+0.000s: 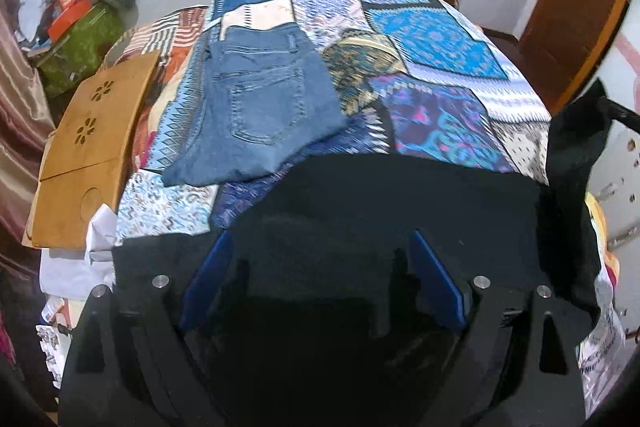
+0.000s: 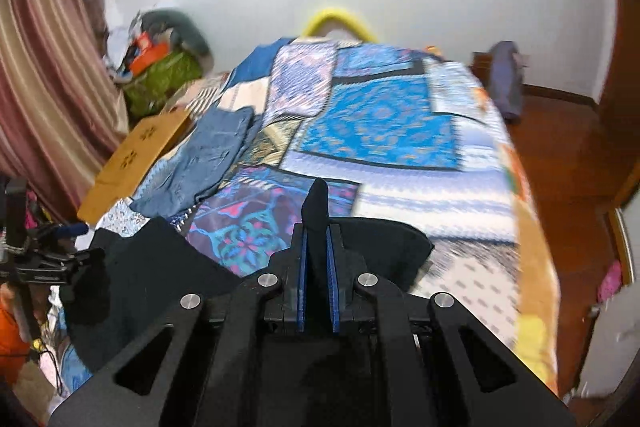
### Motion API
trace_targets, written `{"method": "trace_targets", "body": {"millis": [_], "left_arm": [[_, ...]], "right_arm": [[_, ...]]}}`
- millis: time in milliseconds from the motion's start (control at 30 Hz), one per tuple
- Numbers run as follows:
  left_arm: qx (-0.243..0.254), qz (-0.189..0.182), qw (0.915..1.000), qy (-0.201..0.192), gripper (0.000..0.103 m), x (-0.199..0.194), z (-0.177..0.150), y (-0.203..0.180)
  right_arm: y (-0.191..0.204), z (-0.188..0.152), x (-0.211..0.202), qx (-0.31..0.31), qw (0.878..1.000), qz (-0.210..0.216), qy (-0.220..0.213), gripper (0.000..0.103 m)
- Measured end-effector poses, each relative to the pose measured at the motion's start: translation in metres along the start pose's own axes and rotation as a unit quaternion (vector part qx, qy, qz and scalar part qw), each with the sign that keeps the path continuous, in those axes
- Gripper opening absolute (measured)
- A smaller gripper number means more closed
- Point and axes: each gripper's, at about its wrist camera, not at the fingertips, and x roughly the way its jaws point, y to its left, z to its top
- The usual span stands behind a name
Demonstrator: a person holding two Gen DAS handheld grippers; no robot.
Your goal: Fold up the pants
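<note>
Black pants (image 1: 400, 203) lie across the near end of the bed, on a patchwork quilt (image 1: 436, 47). My left gripper (image 1: 320, 239) is open, its blue pads (image 1: 208, 275) spread wide just above the black cloth. My right gripper (image 2: 318, 247) is shut on a bunched fold of the black pants (image 2: 316, 203), which sticks up between the pads; the rest of the cloth (image 2: 160, 267) hangs to the left. The left gripper shows at the left edge of the right wrist view (image 2: 80, 263), touching the black cloth.
Folded blue jeans (image 1: 256, 107) lie on the quilt's left side, also in the right wrist view (image 2: 208, 163). A wooden lap tray (image 1: 88, 147) sits at the bed's left edge. Cluttered green box (image 1: 76, 51), curtain (image 2: 44, 75), wooden floor (image 2: 568, 155) to the right.
</note>
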Motion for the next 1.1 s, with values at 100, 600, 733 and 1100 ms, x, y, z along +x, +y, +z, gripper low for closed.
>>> {"method": "trace_targets", "body": {"millis": [100,600,733,1100], "left_arm": [[0.011,-0.008,0.9999,0.009,0.09,-0.001,-0.009,-0.016],[0.055,0.012,0.9973,0.046,0.092,0.009,-0.056,-0.059],[0.039,0.011,0.998,0.048,0.096,0.011,-0.057,-0.054],[0.019,0.013,0.9986,0.048,0.103,0.016,-0.059,-0.05]], "right_arm": [[-0.024,-0.029,-0.035,0.025,1.0,-0.014,-0.007,0.008],[-0.075,-0.191,-0.048,0.135,0.985,-0.035,0.101,0.012],[-0.085,-0.182,-0.056,0.138,0.985,-0.052,0.086,0.02],[-0.117,-0.14,-0.008,0.104,0.988,-0.087,0.066,0.025]]}}
